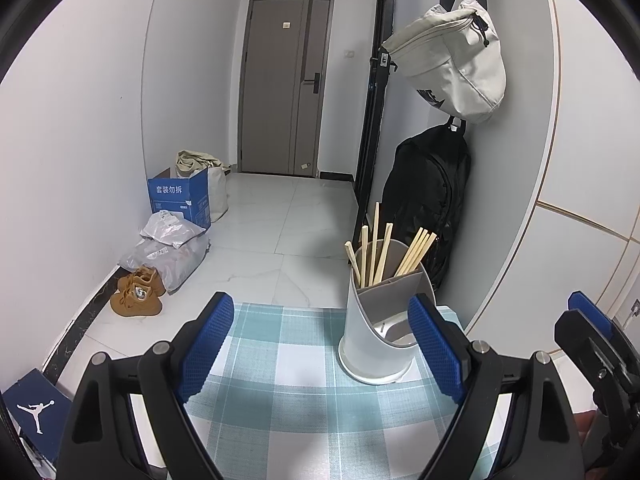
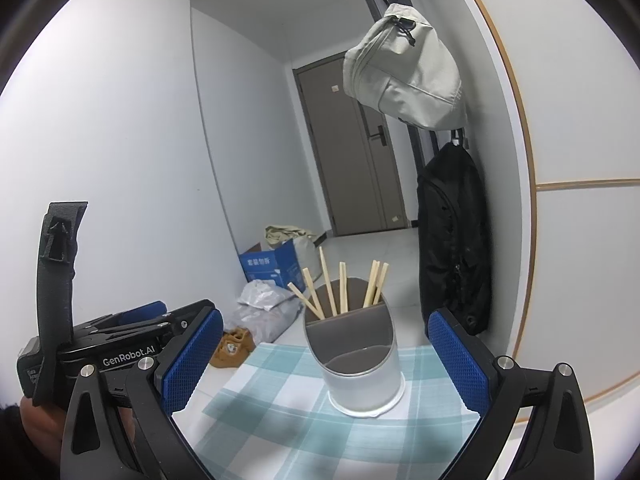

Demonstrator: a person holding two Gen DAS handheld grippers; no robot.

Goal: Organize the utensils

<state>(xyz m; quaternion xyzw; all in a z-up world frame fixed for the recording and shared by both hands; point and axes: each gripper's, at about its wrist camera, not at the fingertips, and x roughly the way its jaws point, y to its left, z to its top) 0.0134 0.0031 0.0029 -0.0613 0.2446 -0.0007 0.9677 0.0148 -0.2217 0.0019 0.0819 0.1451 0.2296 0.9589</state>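
Both grippers, left (image 1: 320, 344) and right (image 2: 326, 364), wide open and empty, chopsticks (image 1: 376, 248) upright in holder (image 1: 372, 344) on cloth (image 1: 280, 380).

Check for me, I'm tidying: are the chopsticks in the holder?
In: the chopsticks stand in the holder's rear compartment; its front is empty.

White utensil holder (image 1: 362, 336) upright on checked cloth, wooden chopsticks (image 1: 376, 252) standing in rear compartment

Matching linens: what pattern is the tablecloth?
Teal-and-white plaid tablecloth; clearest in the left wrist view.
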